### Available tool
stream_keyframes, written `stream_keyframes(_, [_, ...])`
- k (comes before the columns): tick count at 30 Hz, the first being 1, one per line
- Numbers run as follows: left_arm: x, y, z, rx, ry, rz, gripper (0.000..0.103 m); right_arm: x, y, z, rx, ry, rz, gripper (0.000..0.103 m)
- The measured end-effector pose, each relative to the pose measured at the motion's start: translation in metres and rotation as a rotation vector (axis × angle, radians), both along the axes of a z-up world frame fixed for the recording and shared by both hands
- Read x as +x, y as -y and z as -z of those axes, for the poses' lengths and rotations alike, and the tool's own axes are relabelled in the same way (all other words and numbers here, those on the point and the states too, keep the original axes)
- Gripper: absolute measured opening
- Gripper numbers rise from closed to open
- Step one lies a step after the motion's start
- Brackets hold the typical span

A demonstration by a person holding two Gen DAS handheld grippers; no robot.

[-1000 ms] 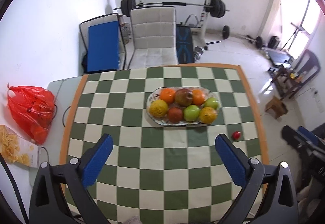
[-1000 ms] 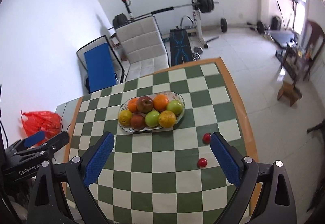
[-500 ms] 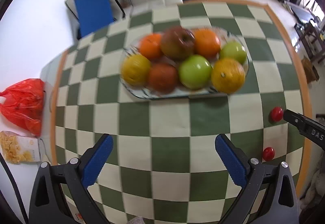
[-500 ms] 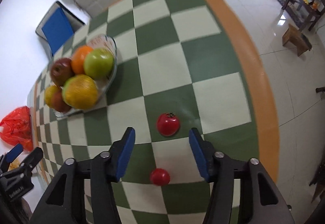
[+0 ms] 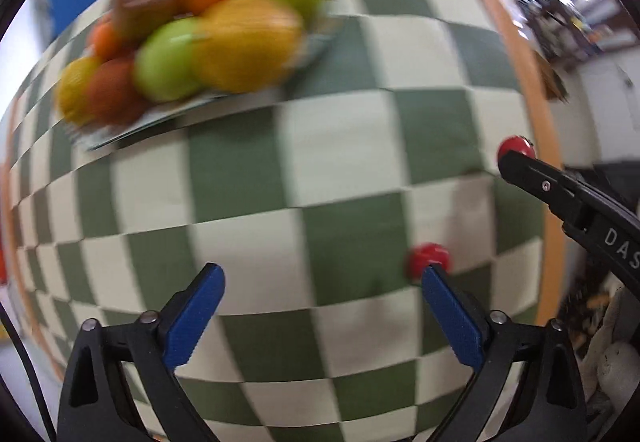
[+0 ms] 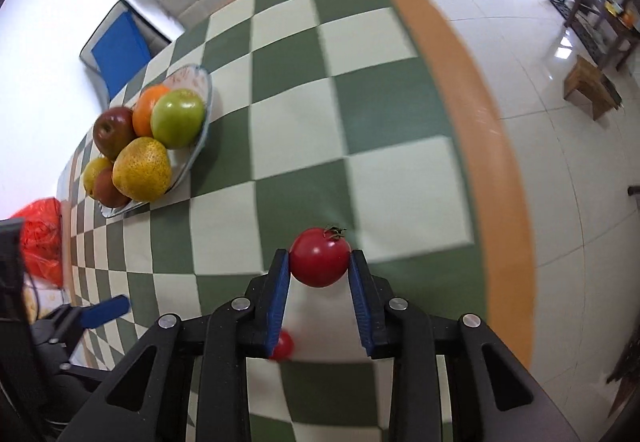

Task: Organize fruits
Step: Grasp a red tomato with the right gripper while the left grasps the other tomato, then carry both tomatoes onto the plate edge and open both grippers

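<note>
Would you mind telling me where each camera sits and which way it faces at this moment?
Left wrist: on the left gripper, facing the checkered table and blurred fruit plate; its open blue fingers show.
Right wrist: on the right gripper, looking over its fingers closed around a tomato.
Shared: the plate, both tomatoes, the smaller tomato, each other's gripper.

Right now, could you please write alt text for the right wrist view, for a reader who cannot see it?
The right gripper is closed on a red tomato over a green and white checked table. A smaller tomato lies partly hidden behind the left finger. Farther left, a plate holds apples, oranges and a pear.
</note>
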State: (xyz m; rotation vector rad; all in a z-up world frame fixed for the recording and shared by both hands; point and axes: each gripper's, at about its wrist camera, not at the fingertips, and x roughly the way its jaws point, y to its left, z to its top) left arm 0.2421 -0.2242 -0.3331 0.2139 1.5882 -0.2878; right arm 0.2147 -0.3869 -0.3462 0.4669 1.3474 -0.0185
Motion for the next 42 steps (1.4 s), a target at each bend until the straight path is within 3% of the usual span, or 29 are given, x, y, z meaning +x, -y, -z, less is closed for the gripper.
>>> stream_keyframes(6, [-0.018, 0.049, 0.016, -0.035, -0.045, 0.114, 0.09, -0.031, 0.027, -0.008, 0.008, -0.008, 0.083, 0.032])
stream_keyframes(8, [-0.023, 0.064, 0.022, -0.034, -0.045, 0.159, 0.076, -0.041, 0.035, -0.008, 0.007, -0.012, 0.105, 0.032])
stream_keyframes(10, [-0.023, 0.073, 0.027, -0.032, -0.06, 0.185, 0.044, -0.046, 0.038, -0.007, 0.007, -0.017, 0.117, 0.033])
stream_keyframes(12, [-0.023, 0.08, 0.033, -0.033, -0.071, 0.201, 0.03, -0.052, 0.042, -0.009, 0.007, -0.018, 0.126, 0.033])
stream_keyframes(19, [-0.022, 0.066, 0.026, -0.081, -0.063, 0.176, 0.027, -0.062, 0.038, -0.027, 0.004, 0.01, 0.123, 0.033])
stream_keyframes(25, [0.005, -0.005, -0.02, -0.172, -0.04, 0.016, 0.027, -0.049, 0.009, -0.063, 0.035, 0.088, 0.075, 0.033])
stream_keyframes(32, [0.046, -0.124, -0.059, -0.271, -0.013, -0.268, 0.027, -0.006, -0.077, -0.091, 0.136, 0.161, -0.056, 0.032])
stream_keyframes(37, [0.078, -0.201, -0.048, -0.345, -0.039, -0.485, 0.027, 0.036, -0.146, -0.068, 0.214, 0.141, -0.089, 0.032])
stream_keyframes(42, [0.105, -0.244, -0.019, -0.43, -0.104, -0.637, 0.027, 0.073, -0.193, -0.035, 0.229, 0.105, -0.099, 0.032])
